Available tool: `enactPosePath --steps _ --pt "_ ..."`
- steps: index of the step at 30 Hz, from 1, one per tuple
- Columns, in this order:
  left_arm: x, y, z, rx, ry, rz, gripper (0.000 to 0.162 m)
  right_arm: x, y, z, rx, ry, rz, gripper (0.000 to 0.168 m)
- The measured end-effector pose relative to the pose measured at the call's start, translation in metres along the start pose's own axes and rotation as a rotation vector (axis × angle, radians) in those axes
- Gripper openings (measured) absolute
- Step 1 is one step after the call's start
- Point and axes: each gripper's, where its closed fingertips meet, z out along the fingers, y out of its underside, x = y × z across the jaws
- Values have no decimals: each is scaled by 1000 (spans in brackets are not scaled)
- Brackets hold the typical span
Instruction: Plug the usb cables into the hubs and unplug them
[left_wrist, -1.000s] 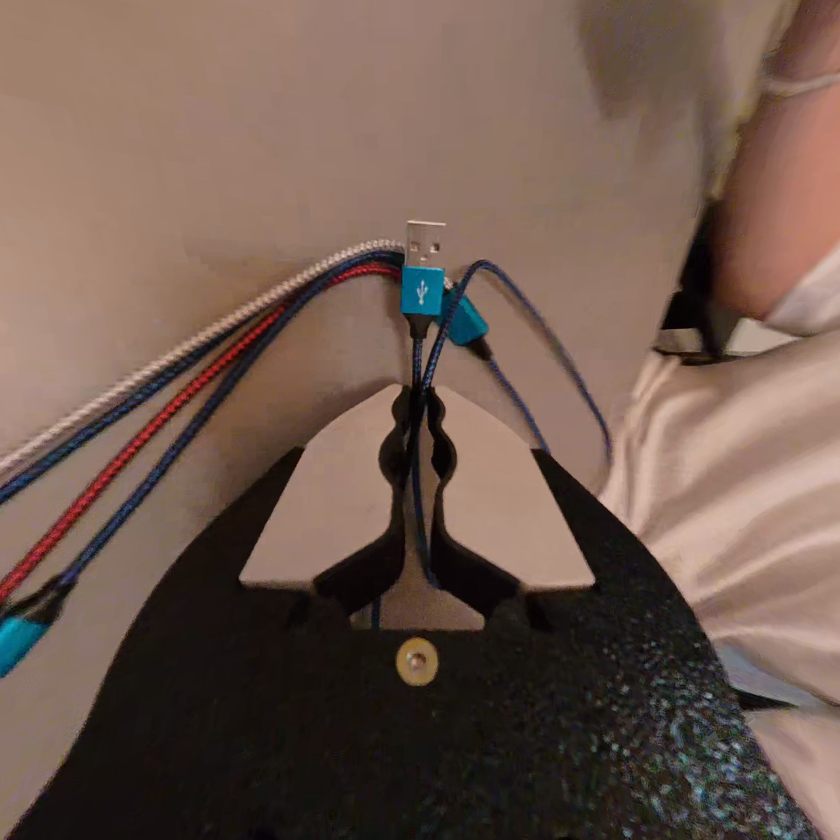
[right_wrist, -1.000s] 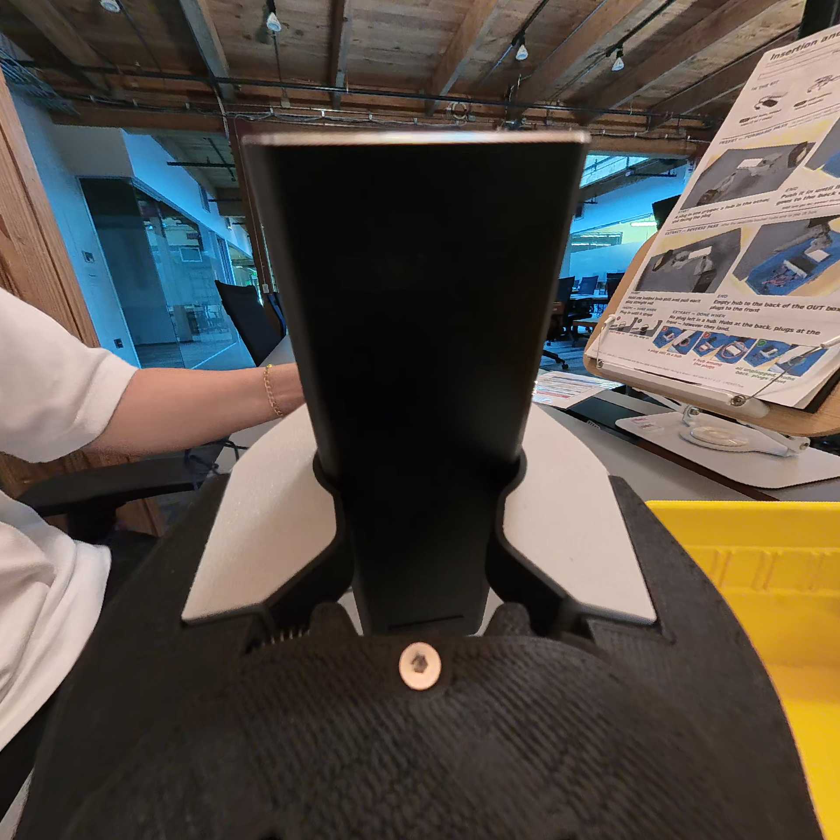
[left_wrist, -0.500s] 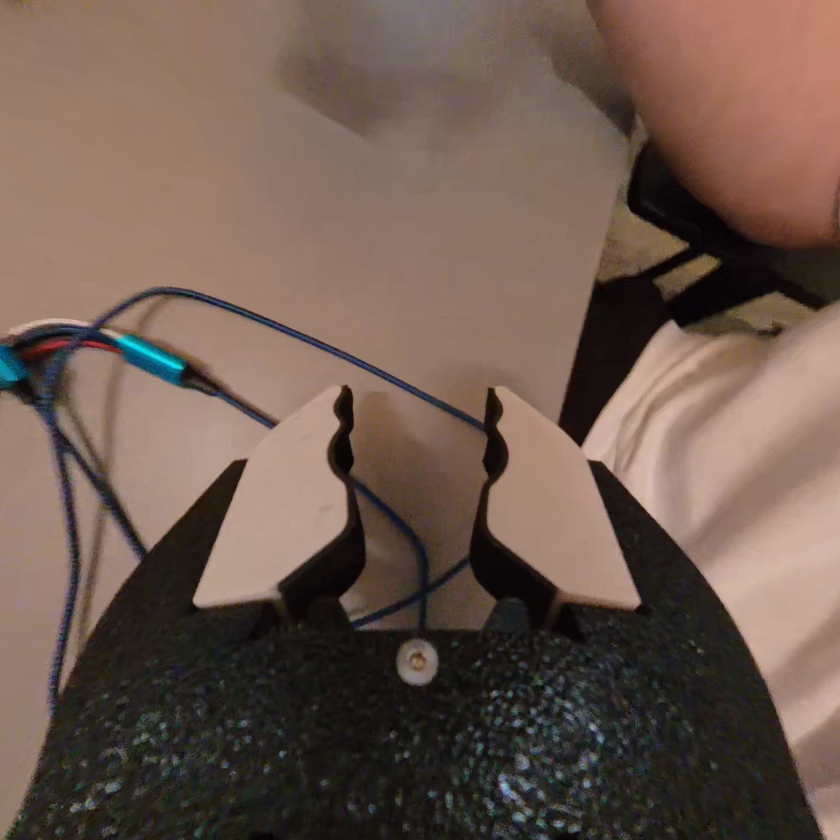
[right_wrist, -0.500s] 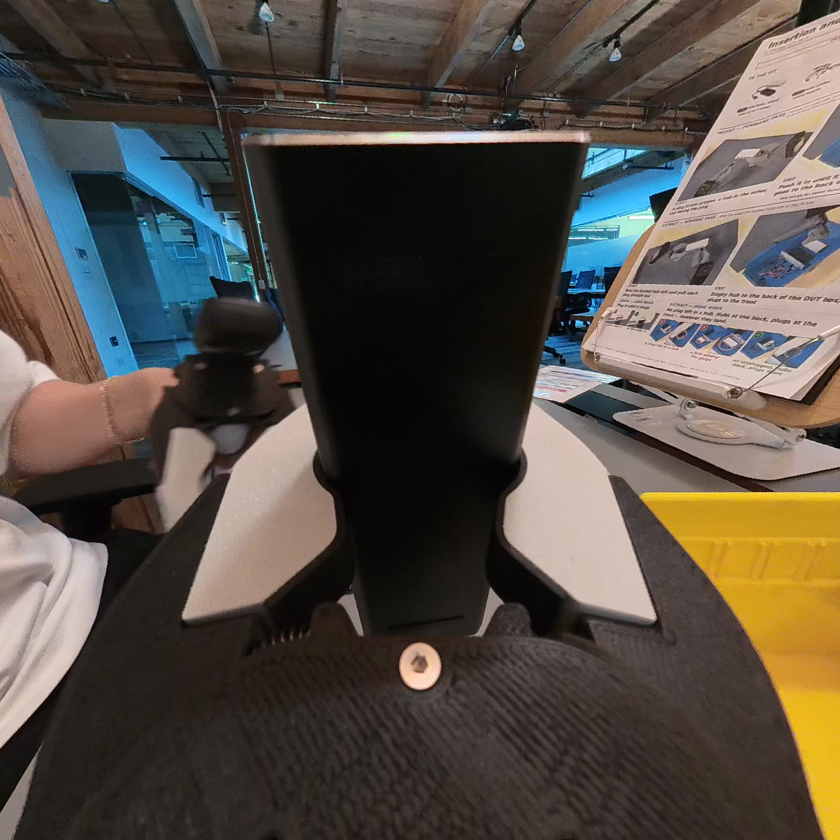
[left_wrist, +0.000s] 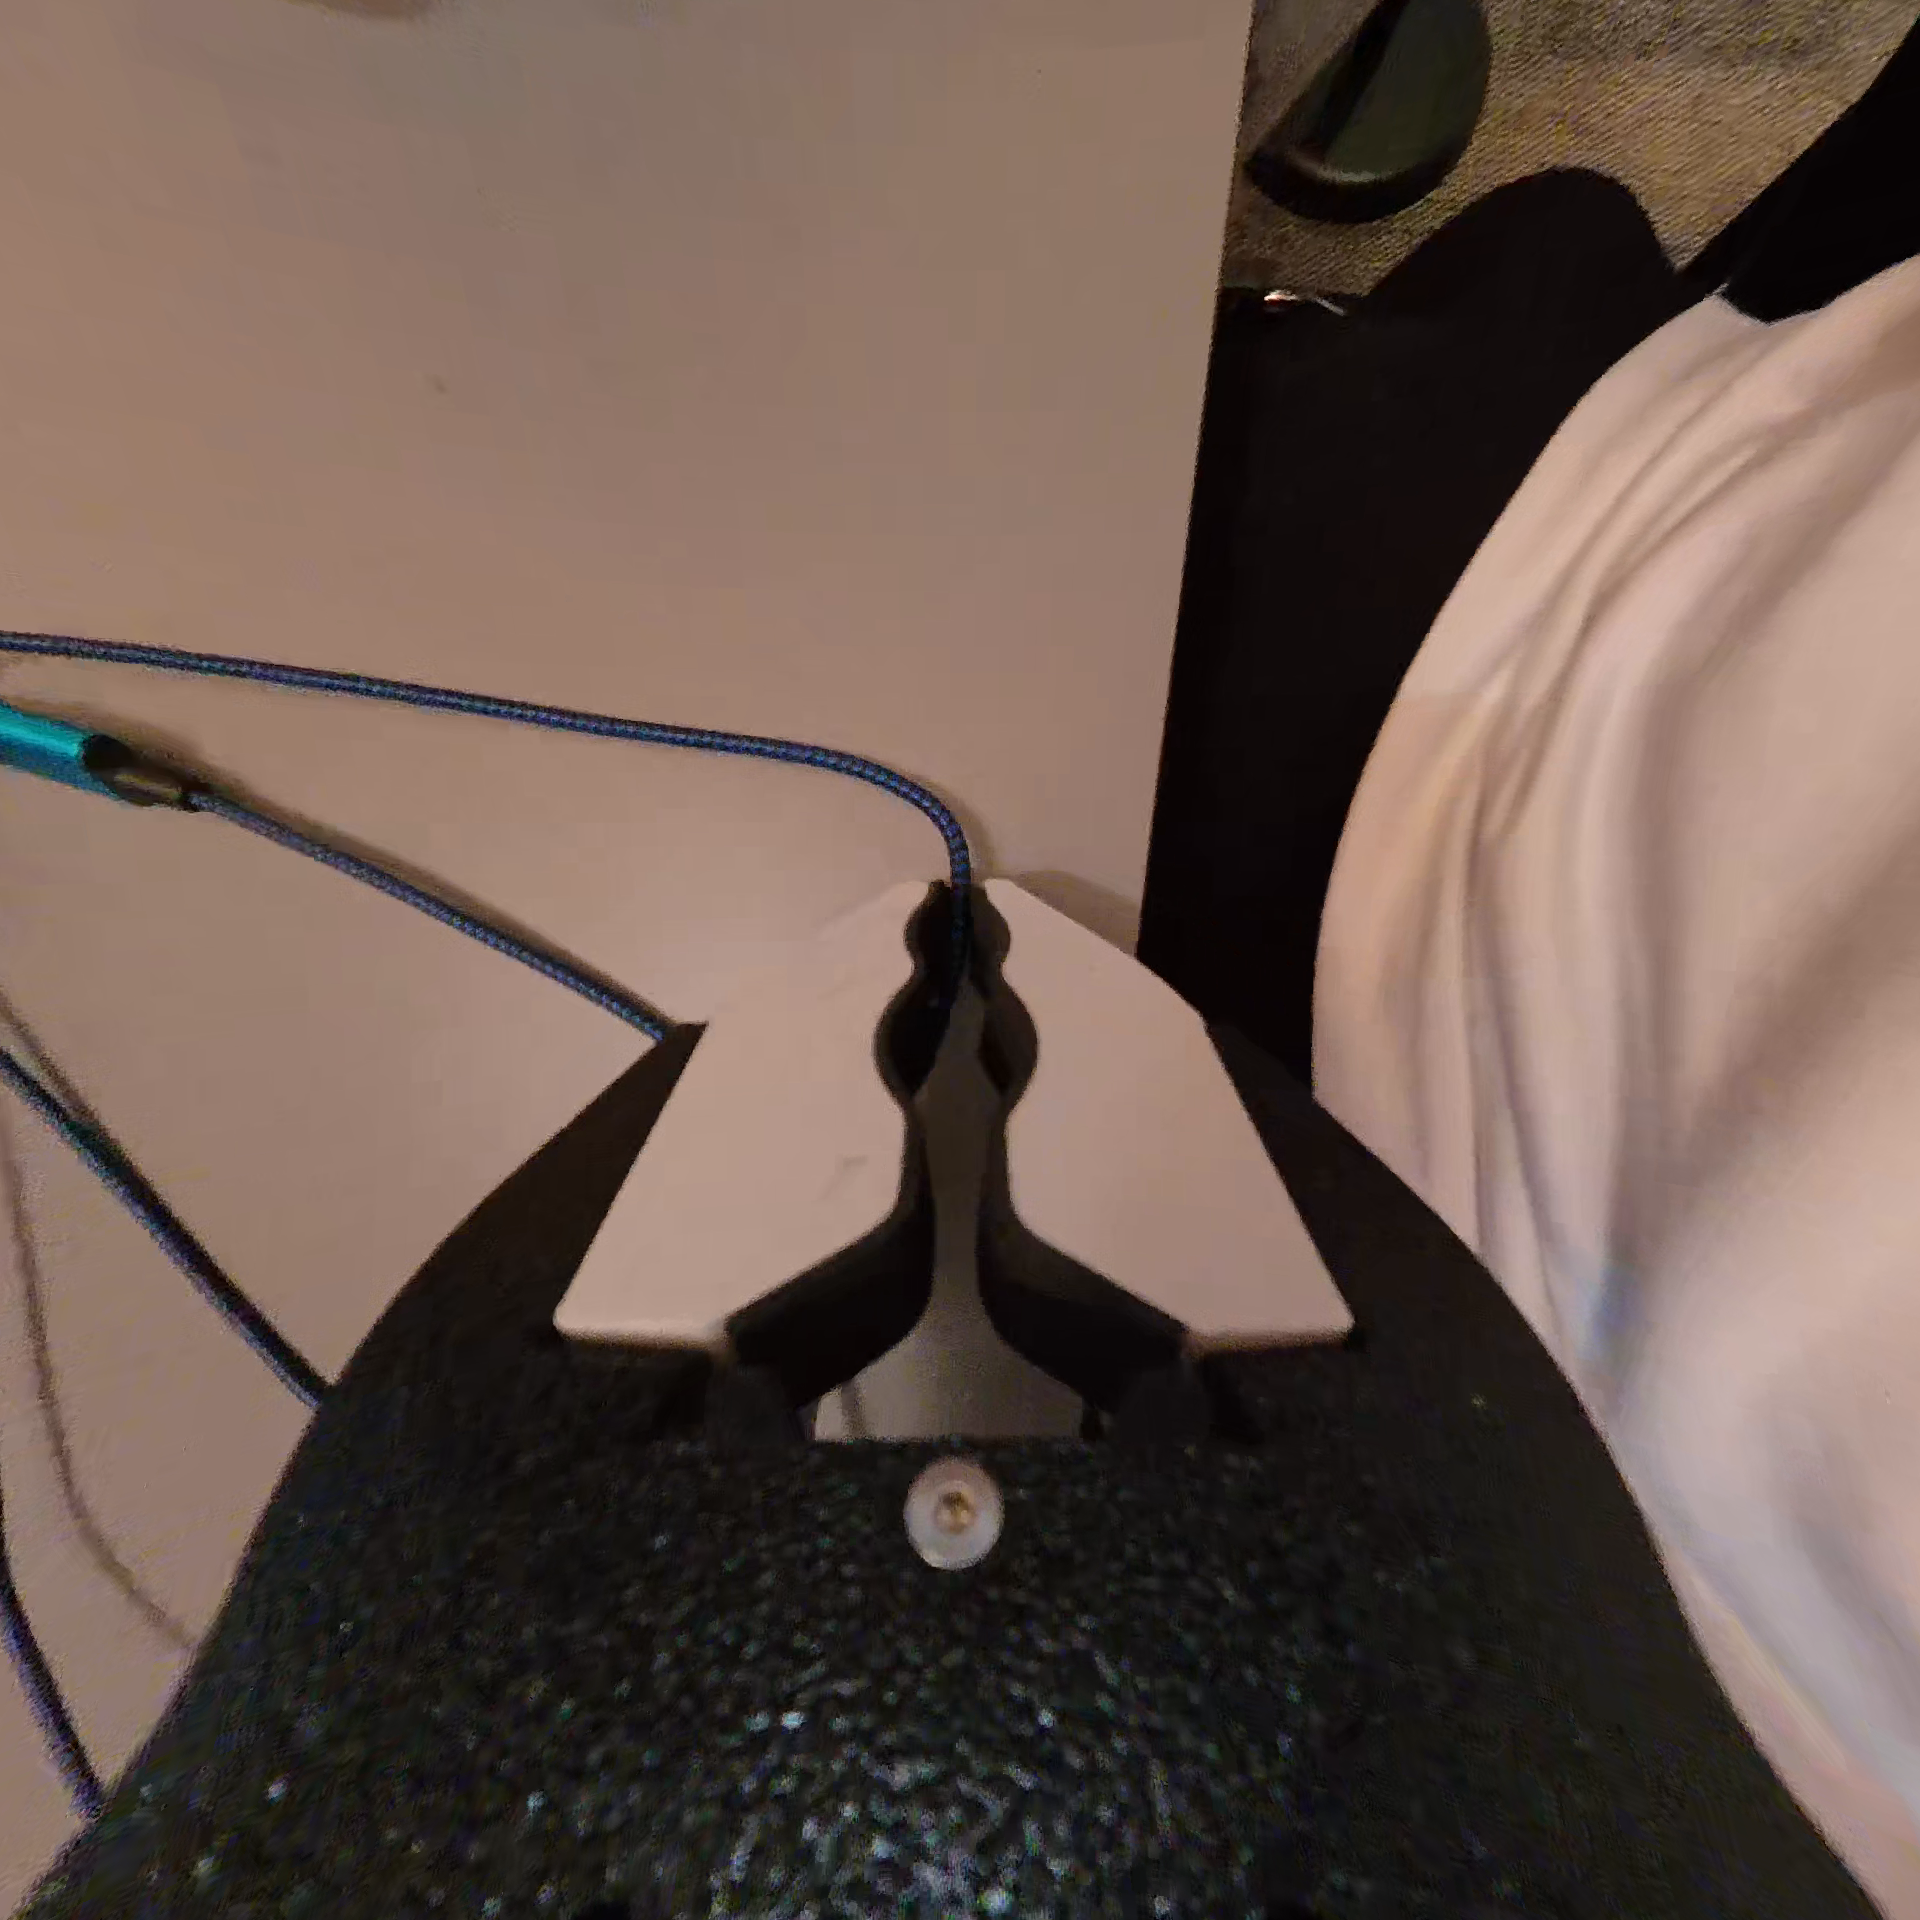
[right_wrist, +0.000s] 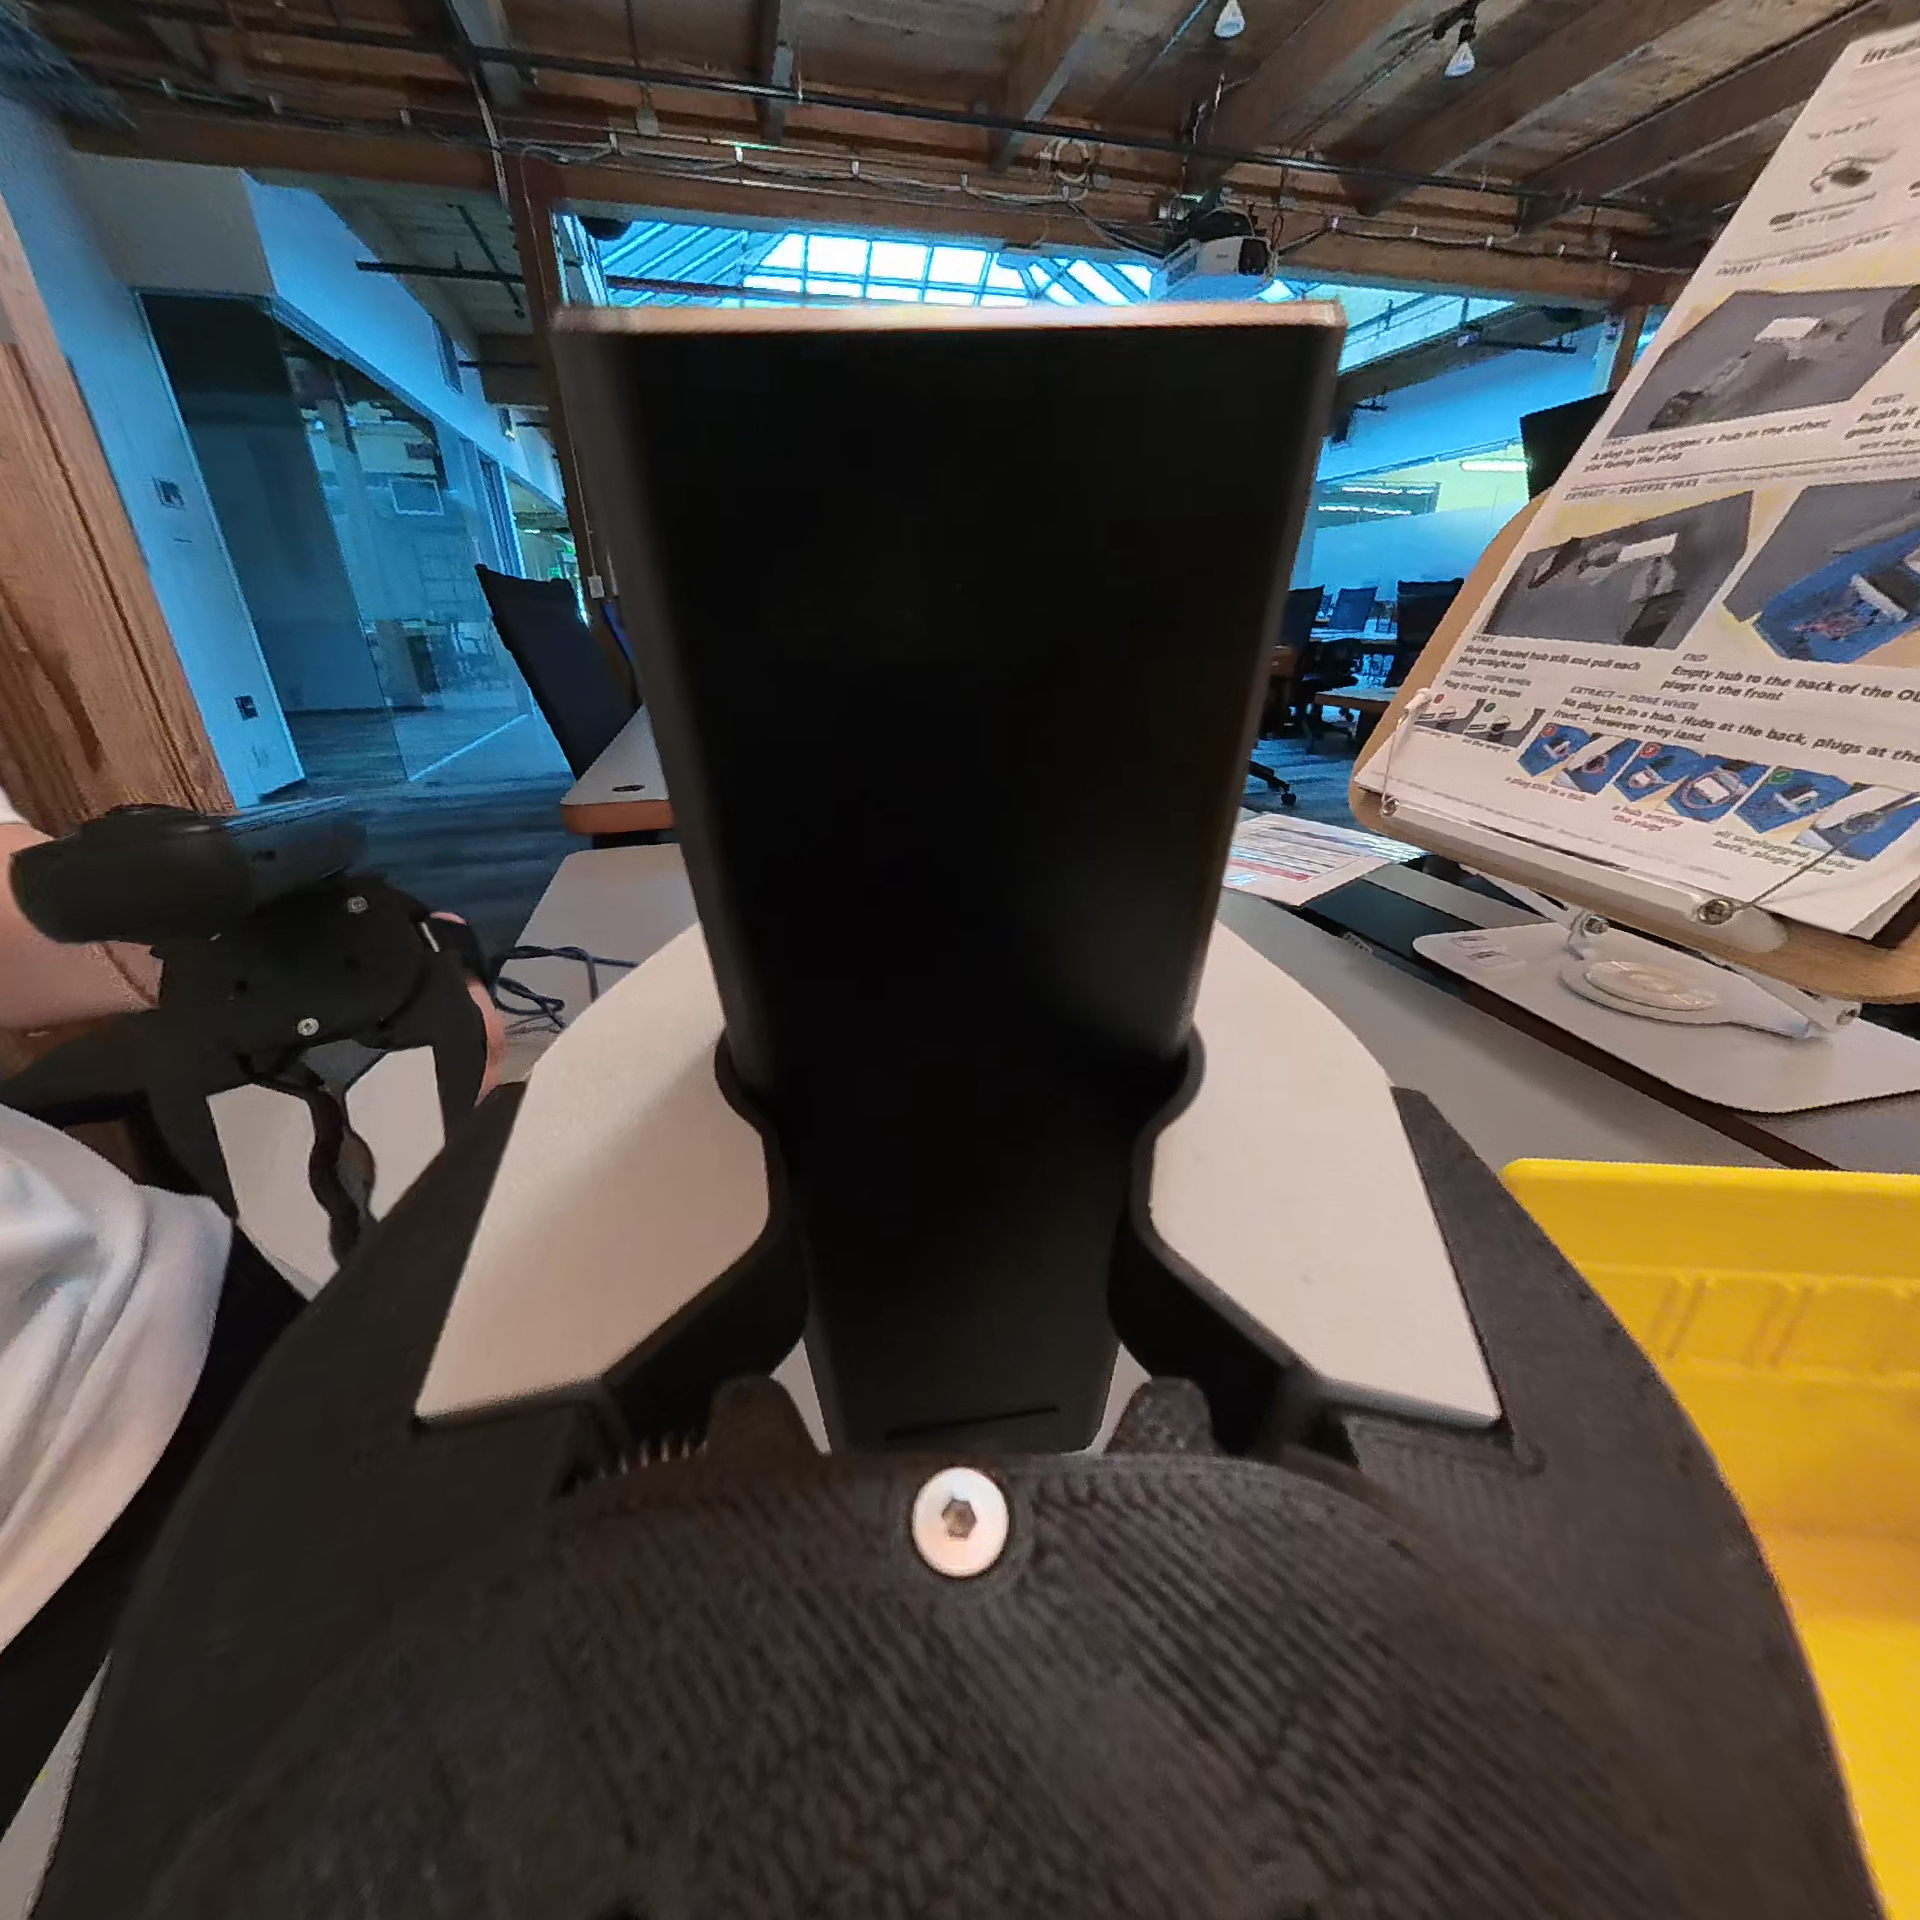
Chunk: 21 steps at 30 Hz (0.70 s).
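In the left wrist view my left gripper (left_wrist: 961, 894) is shut on a blue braided USB cable (left_wrist: 623, 727) that runs from its fingertips off to the left over the pale table (left_wrist: 623, 364). A teal plug (left_wrist: 42, 743) of another blue cable lies at the left edge. My right gripper (right_wrist: 956, 1049) is shut on a black USB hub (right_wrist: 956, 675) and holds it upright; the hub's ports are hidden. The right wrist view also shows the left gripper (right_wrist: 343, 1164) low at the left, fingers together, pointing down near the table's edge.
A yellow bin (right_wrist: 1766, 1351) stands at the right. A stand with printed instruction sheets (right_wrist: 1714, 623) is at the back right. More cable (right_wrist: 540, 987) lies on the table behind the left gripper. The person's white shirt (left_wrist: 1610, 935) is close on the right. My right fingertips sit around 25 cm from my left ones. My left tips are roughly 15 cm from the teal plug (left_wrist: 42, 743).
The left gripper let go of the blue cable near its teal plug, opened, moved right, and shut again on the cable farther along, near the table's edge. The right gripper kept the hub still.
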Motion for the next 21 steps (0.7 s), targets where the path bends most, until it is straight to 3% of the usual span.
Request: enactPosePath --steps 2,5,14,18,21 --pt "5 -11 -6 59 64 -20 1 0 -3 -3 5 8 -6 73" --pt "1 -43 -43 245 152 -53 1 0 -9 -7 17 17 -18 73" --pt "-83 -137 -244 834 115 8 2 1 -16 -13 31 26 -32 73" --pt "-124 -158 -301 1052 136 -10 2 3 -18 -16 38 33 -33 73" --pt "-166 -144 -308 1126 85 -87 1 3 -19 -18 44 36 -33 73"
